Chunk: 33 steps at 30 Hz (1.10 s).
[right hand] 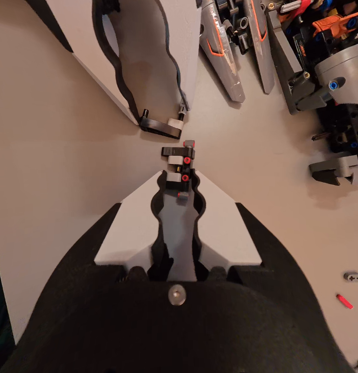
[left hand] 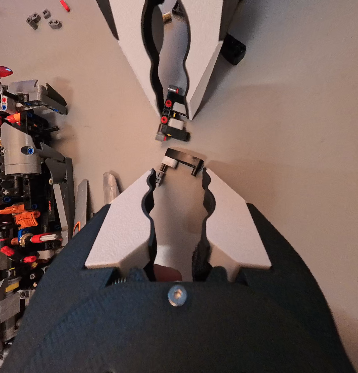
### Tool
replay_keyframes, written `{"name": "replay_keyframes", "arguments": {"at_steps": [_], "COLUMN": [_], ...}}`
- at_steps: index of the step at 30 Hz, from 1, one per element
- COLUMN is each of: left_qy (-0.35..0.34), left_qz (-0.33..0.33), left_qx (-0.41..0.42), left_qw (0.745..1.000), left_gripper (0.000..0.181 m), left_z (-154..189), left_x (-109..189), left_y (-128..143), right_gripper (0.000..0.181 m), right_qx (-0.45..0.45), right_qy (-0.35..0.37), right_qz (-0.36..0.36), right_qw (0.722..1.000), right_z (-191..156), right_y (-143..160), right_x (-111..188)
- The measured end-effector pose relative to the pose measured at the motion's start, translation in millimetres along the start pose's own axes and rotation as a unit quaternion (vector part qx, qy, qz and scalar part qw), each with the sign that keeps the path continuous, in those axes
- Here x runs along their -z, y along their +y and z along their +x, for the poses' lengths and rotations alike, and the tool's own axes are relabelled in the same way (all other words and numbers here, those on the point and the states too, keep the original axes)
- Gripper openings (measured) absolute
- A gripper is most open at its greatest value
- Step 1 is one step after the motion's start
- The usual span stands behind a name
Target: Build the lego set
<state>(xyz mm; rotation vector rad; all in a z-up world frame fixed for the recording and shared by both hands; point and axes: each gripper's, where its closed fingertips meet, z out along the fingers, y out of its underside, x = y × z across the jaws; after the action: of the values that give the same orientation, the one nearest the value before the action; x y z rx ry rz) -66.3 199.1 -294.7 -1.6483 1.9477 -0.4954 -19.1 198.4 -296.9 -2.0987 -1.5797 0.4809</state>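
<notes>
My left gripper point(left hand: 179, 171) is shut on a black curved beam point(left hand: 186, 156) that carries a white block and pins. The beam spans between the two fingertips. My right gripper point(right hand: 178, 171) is shut on a small black sub-assembly point(right hand: 179, 167) with red pins and grey and white blocks, which sticks out past its tips. The two grippers face each other tip to tip, with a small gap between the held parts. The right gripper point(left hand: 175, 117) and sub-assembly point(left hand: 173, 121) also show in the left wrist view, and the left gripper point(right hand: 162, 115) and beam point(right hand: 158, 128) in the right wrist view.
A large grey, black and orange Lego model point(left hand: 22, 161) lies beside the grippers on the beige table point(left hand: 295, 121); it also shows in the right wrist view point(right hand: 325, 80). Grey blade panels point(right hand: 220, 50) lie close to the left gripper. Loose grey connectors point(left hand: 45, 19) and a red pin point(right hand: 344, 303) lie farther off. The gap from one gripper's tips to the other's is roughly 5 cm.
</notes>
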Motion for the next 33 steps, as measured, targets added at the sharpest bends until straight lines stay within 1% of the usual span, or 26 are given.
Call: {"name": "replay_keyframes", "arguments": {"at_steps": [2,5,8,12,14,16,21,26,28,29,31,33], "left_qy": [0.000,0.000,-0.003,-0.007,-0.007,-0.007,-0.007,-0.007,-0.006,-0.005,-0.002,0.001], "left_qz": [0.000,0.001,0.003,0.009,0.010,0.008,0.010,0.010,0.011,0.011,0.009,0.011], "left_qx": [-0.001,-0.001,-0.001,0.000,0.000,0.000,0.000,0.000,0.000,-0.001,-0.005,-0.001], "left_qw": [1.000,1.000,1.000,1.000,1.000,1.000,1.000,1.000,1.000,1.000,1.000,1.000], "left_gripper": [0.044,0.044,0.045,0.045,0.045,0.045,0.045,0.045,0.046,0.046,0.047,0.046], "left_z": [0,0,-1,-2,-2,-2,-2,-2,-2,-1,1,1], "left_x": [0,0,1,4,4,4,4,4,3,2,-2,-5], "left_y": [0,-1,-1,-3,-3,-3,-3,-3,-4,-4,-5,-6], "right_gripper": [0.022,0.022,0.022,0.022,0.022,0.022,0.022,0.022,0.022,0.022,0.022,0.022], "right_qx": [0.019,0.008,0.009,0.015,0.017,0.028,0.036,0.029,0.020,0.018,0.015,0.024], "right_qy": [-0.009,-0.032,-0.072,-0.107,-0.111,-0.111,-0.110,-0.104,-0.099,-0.086,-0.058,-0.032], "right_qz": [0.003,0.026,0.117,0.261,0.300,0.317,0.317,0.304,0.288,0.266,0.191,0.123], "right_qw": [1.000,0.999,0.990,0.959,0.947,0.942,0.941,0.946,0.952,0.960,0.980,0.992], "right_z": [-1,0,-6,-10,-8,-8,-10,-6,-2,2,11,16], "right_y": [2,1,-17,-45,-51,-53,-53,-47,-43,-38,-21,-5], "right_x": [1,5,21,57,69,75,77,74,72,67,52,39]}}
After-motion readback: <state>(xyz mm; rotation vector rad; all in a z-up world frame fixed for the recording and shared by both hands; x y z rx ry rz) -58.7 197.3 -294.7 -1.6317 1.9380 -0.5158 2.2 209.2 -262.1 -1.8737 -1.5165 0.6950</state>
